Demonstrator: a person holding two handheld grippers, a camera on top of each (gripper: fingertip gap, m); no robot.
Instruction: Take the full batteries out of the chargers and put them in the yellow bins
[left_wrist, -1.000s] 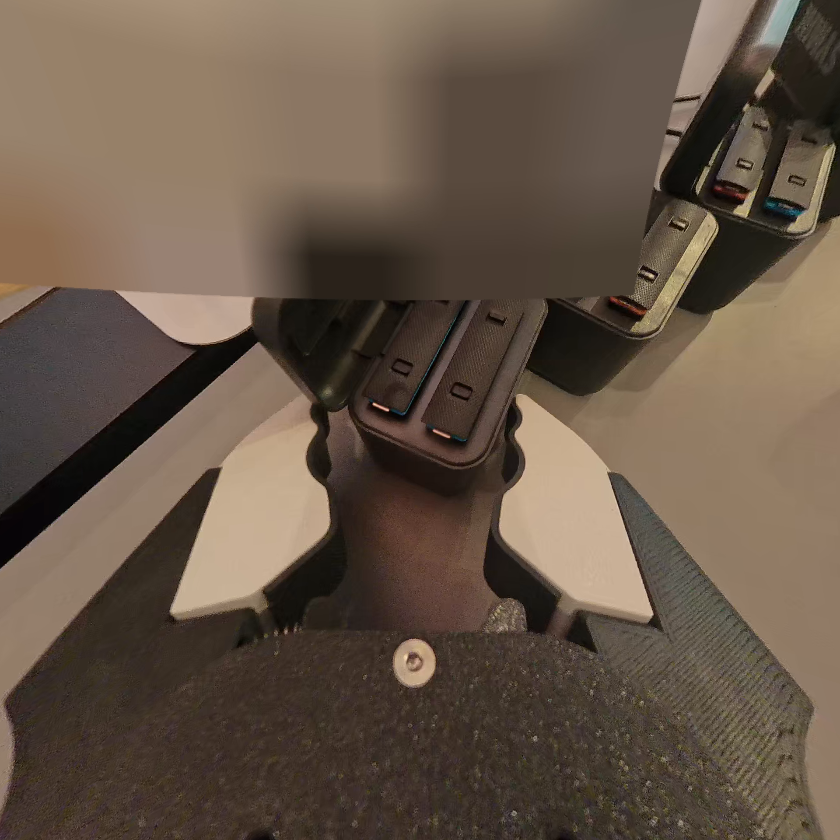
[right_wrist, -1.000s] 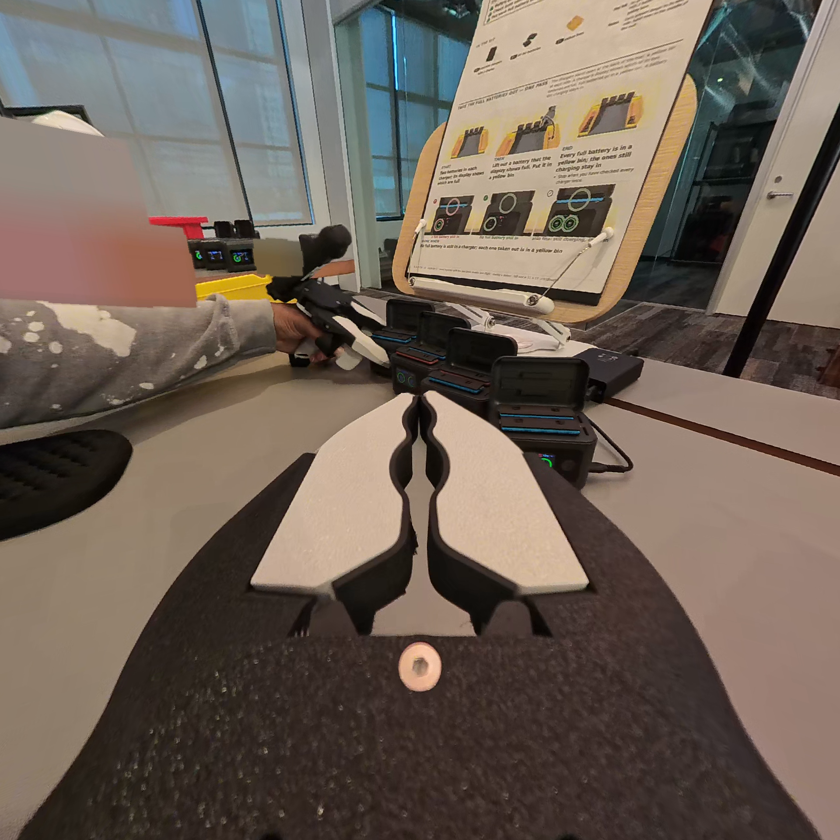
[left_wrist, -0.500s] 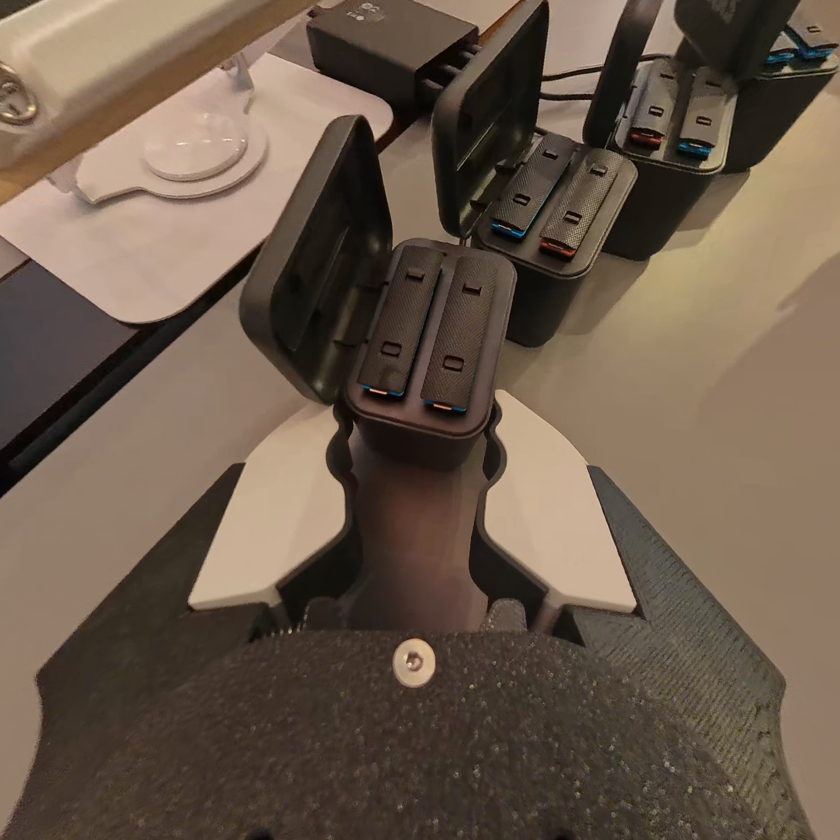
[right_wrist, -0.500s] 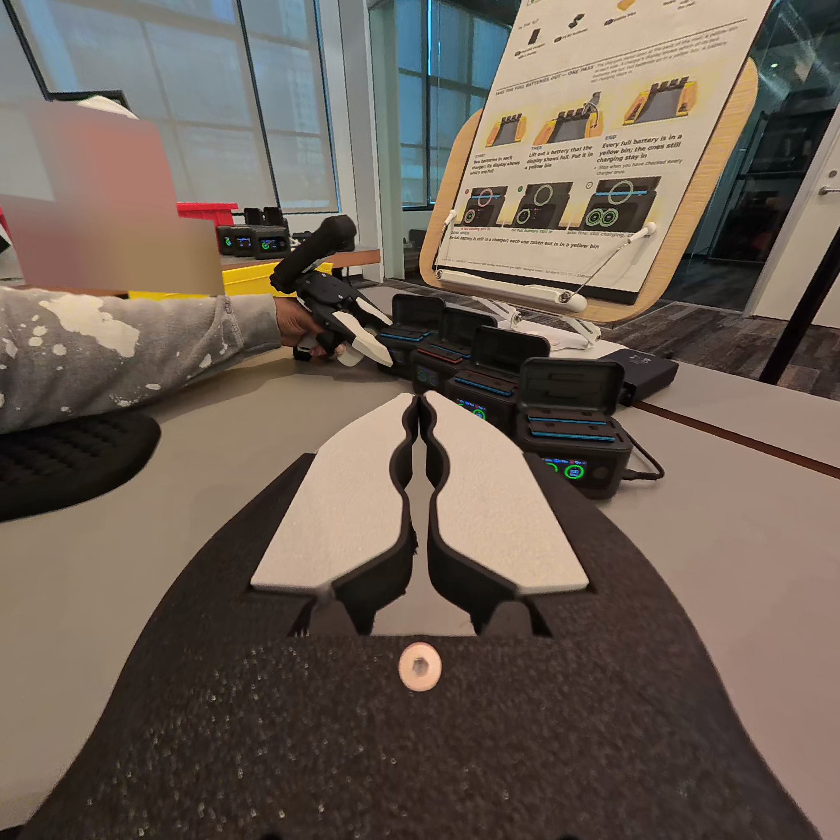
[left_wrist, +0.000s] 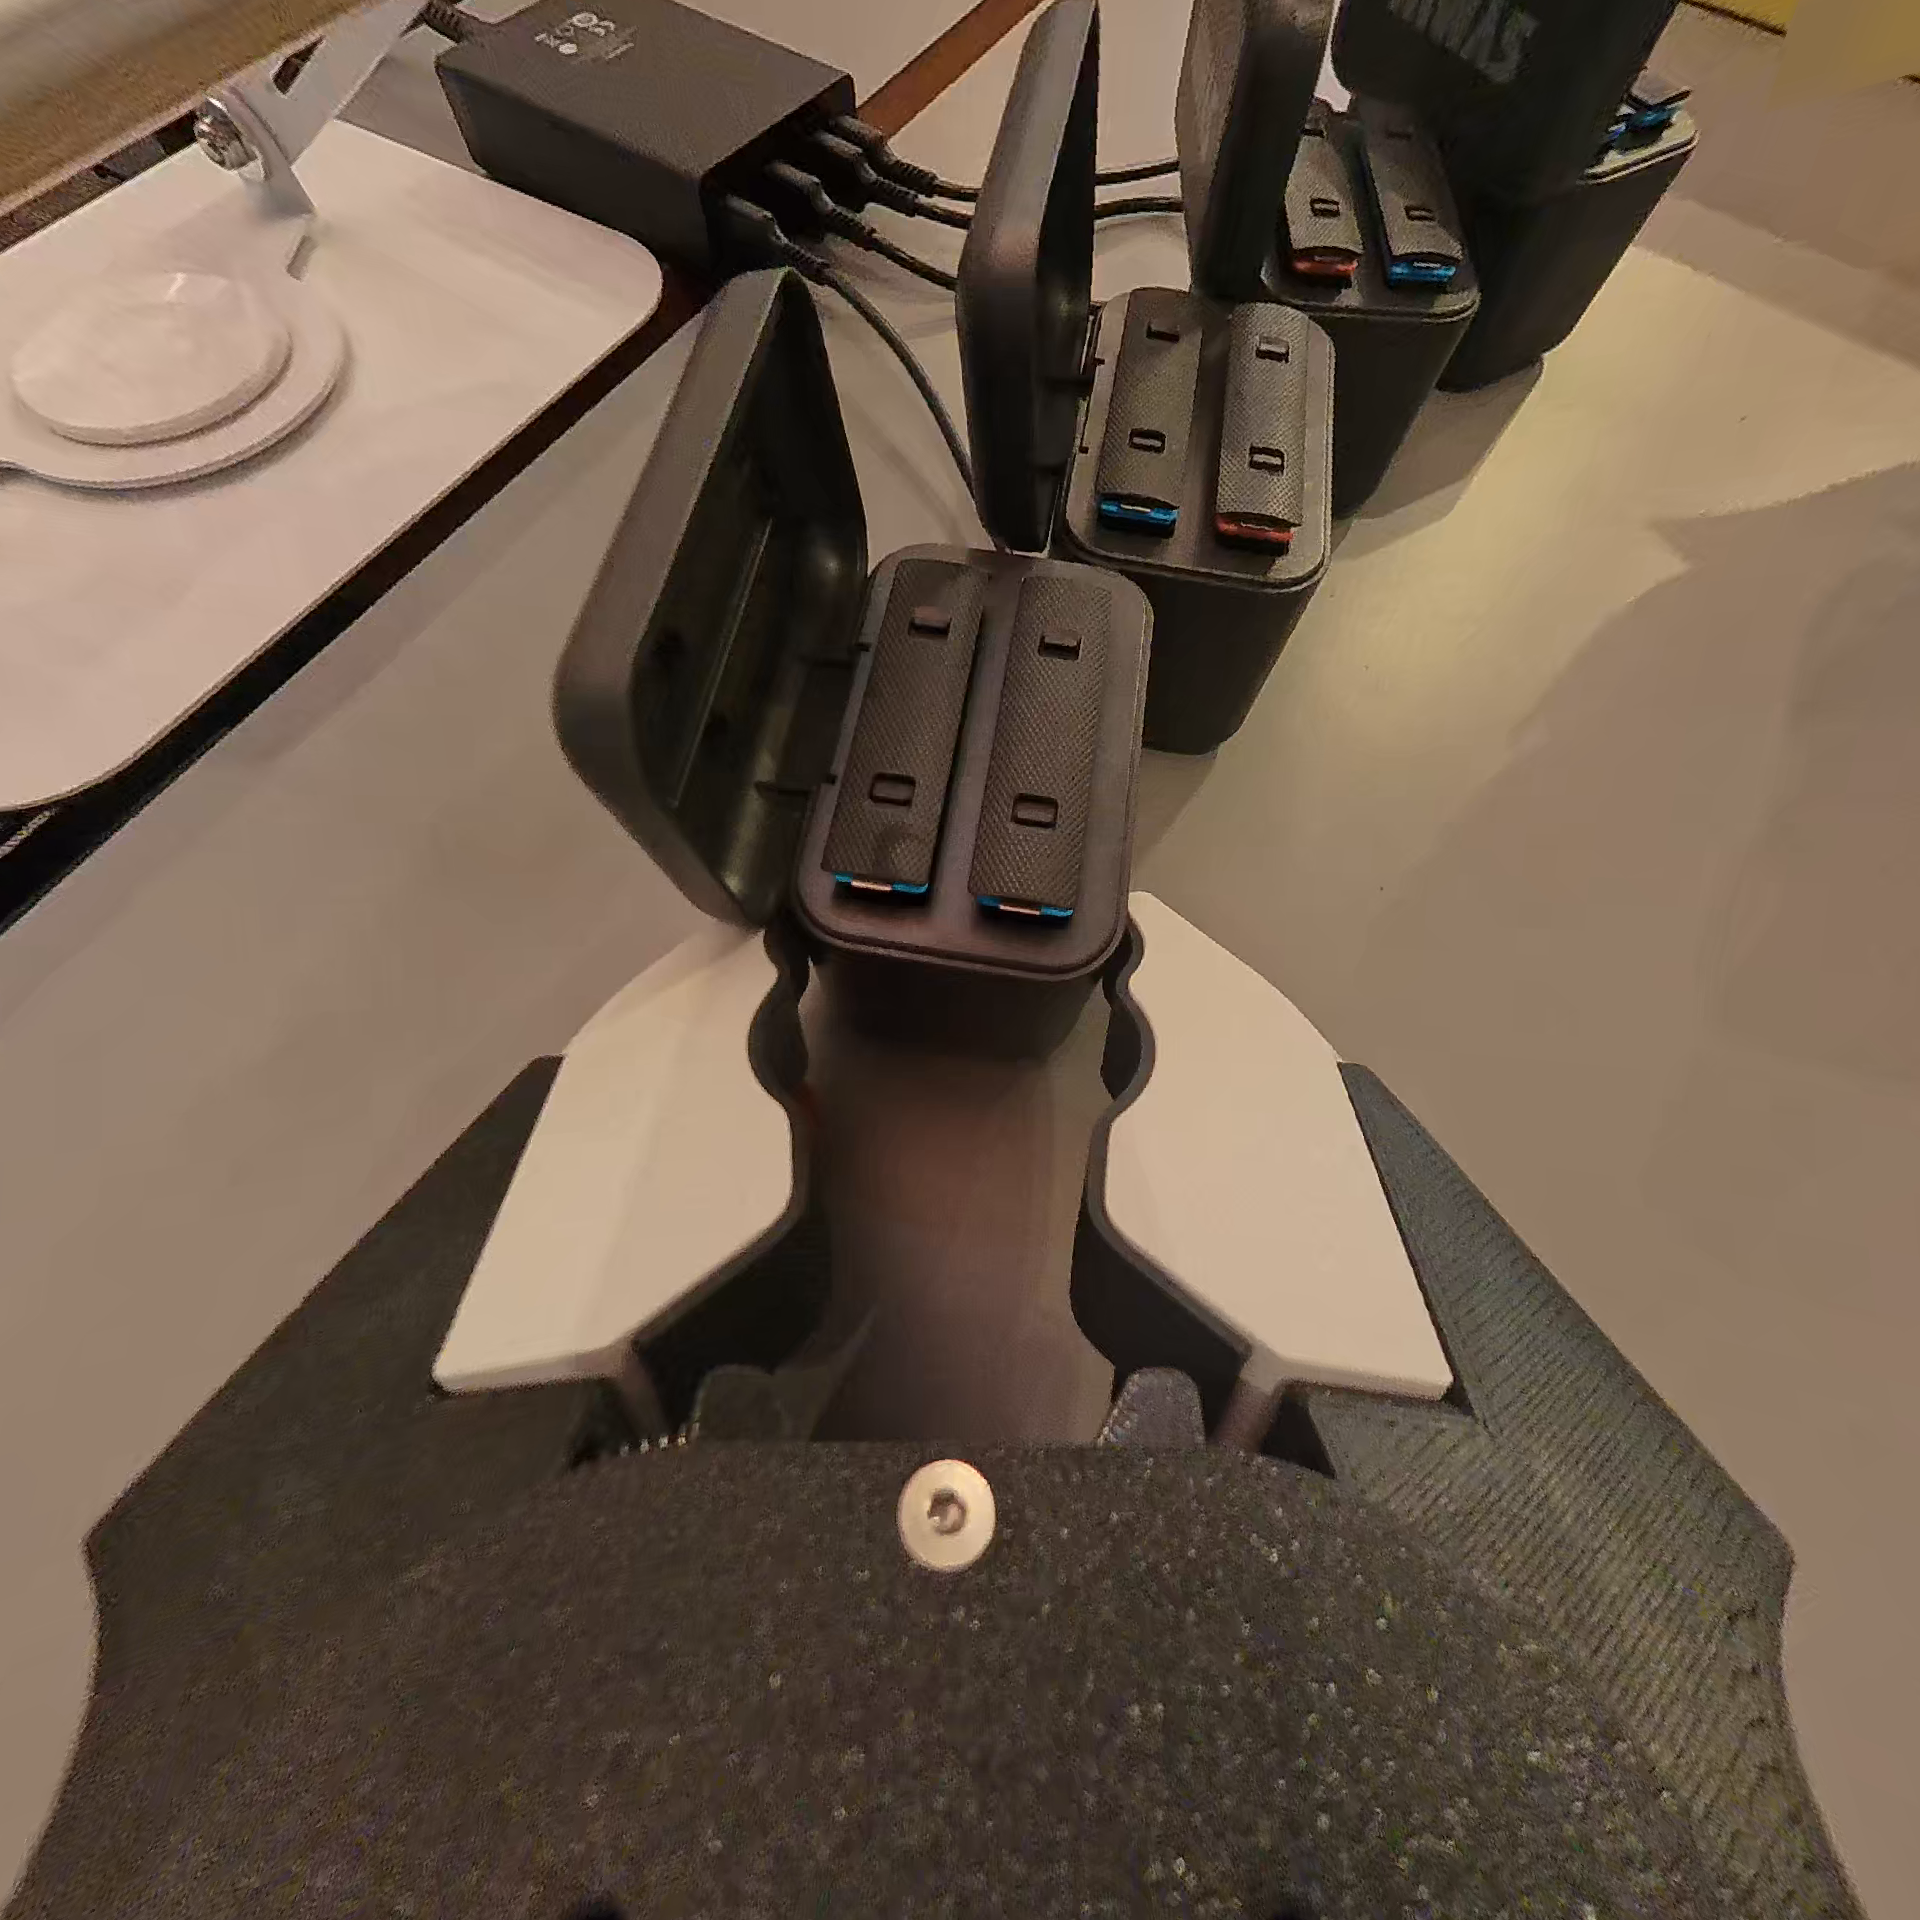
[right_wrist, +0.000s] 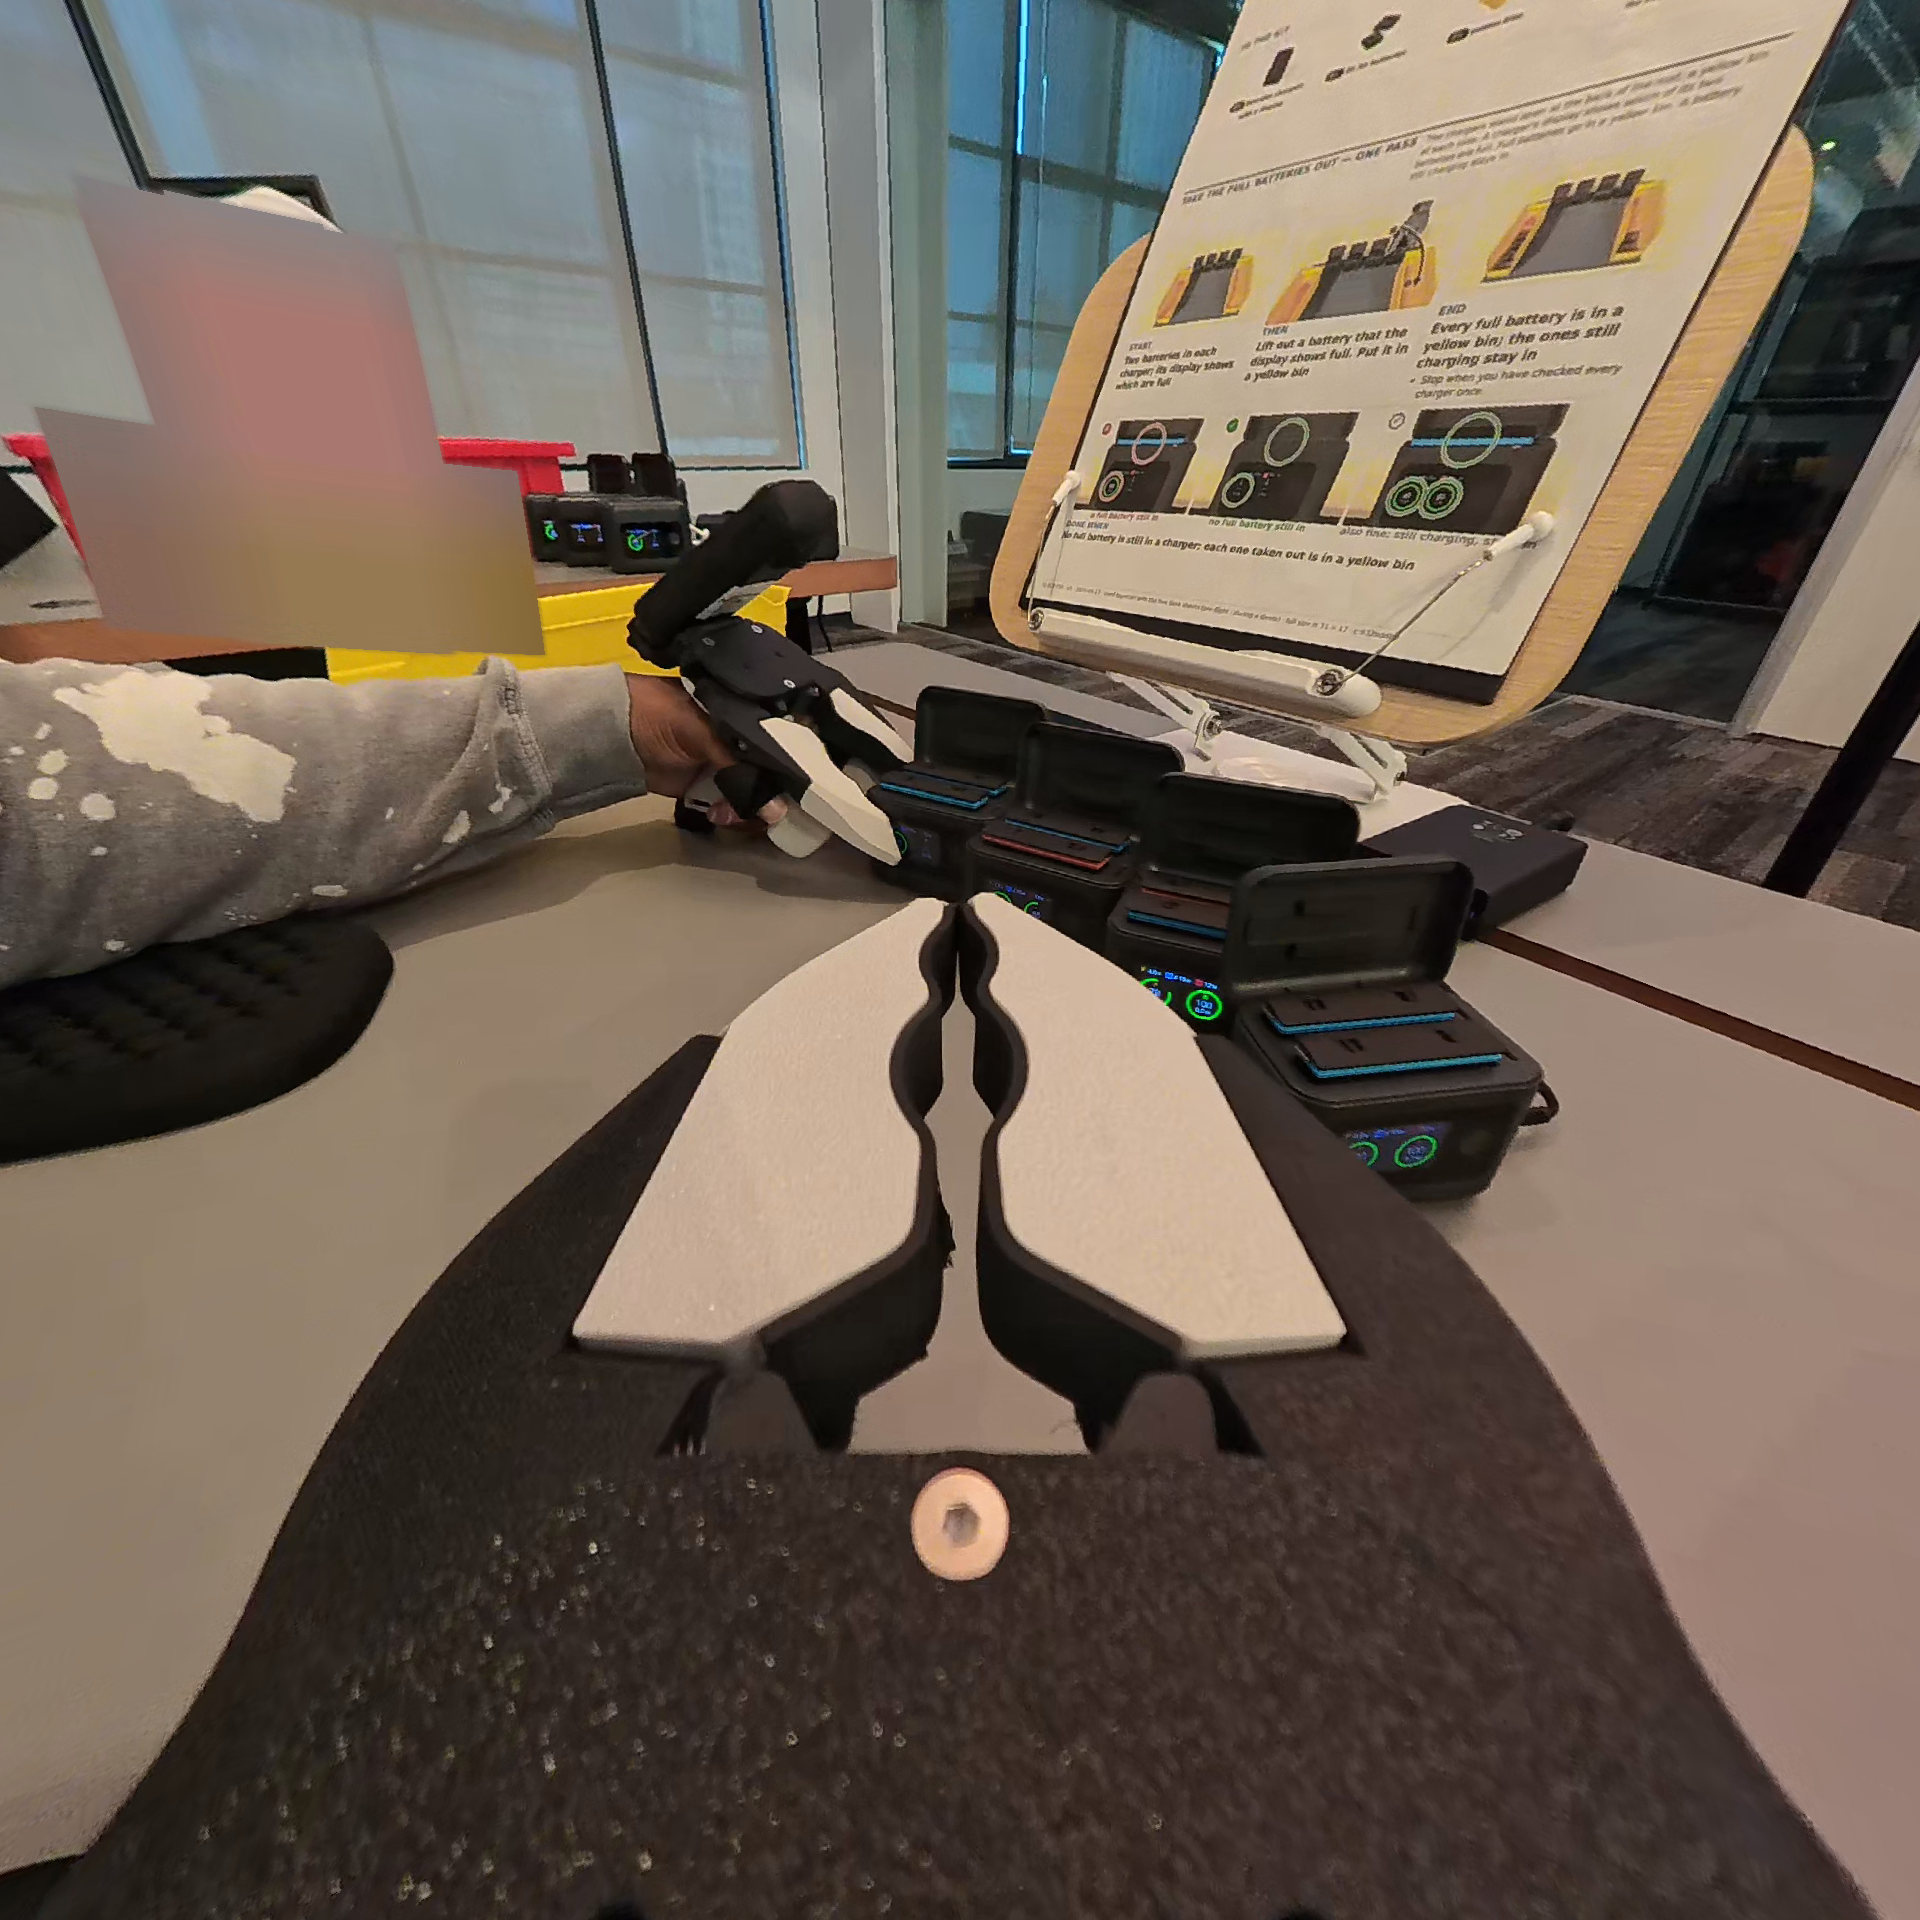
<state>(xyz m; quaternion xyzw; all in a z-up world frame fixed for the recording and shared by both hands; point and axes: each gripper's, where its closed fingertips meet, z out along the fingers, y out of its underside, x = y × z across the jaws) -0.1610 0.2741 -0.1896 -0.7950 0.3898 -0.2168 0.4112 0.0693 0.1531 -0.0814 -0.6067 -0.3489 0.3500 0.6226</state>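
Left gripper (left_wrist: 951, 940), black body with white finger plates, tilted down over the grey tabletop (left_wrist: 1558, 935), jaws spread wide to either side of the nearest black charger case (left_wrist: 961, 935); whether the fingertips actually touch the case walls cannot be told. Seen from the right wrist view as well (right_wrist: 847, 821), held by a hand (right_wrist: 675, 743) at the end of a grey, white-spattered sleeve (right_wrist: 260, 769), forearm low across the table and next to a black perforated pad (right_wrist: 156, 1029).

Right gripper (right_wrist: 956, 914) low over the table, level, pointing toward the row of chargers, white fingers brought nearly together with only a narrow slit between them, nothing held.

Two textured black batteries (left_wrist: 971, 748) with blue end tabs seated side by side in the nearest charger, lid (left_wrist: 717, 623) hinged up on the left. Three more open chargers behind it in a close row, the next one (left_wrist: 1205, 499) just beside, holding batteries with blue and red tabs. Black power brick (left_wrist: 644, 114) with cables behind the row, white stand base (left_wrist: 260, 416) to the left. Yellow bin (right_wrist: 613, 623) far back behind the left arm, partly hidden. Wooden-edged instruction board (right_wrist: 1403, 343) upright behind the chargers.

Bare table wide open to the right of the charger row; left side crowded by raised lids.
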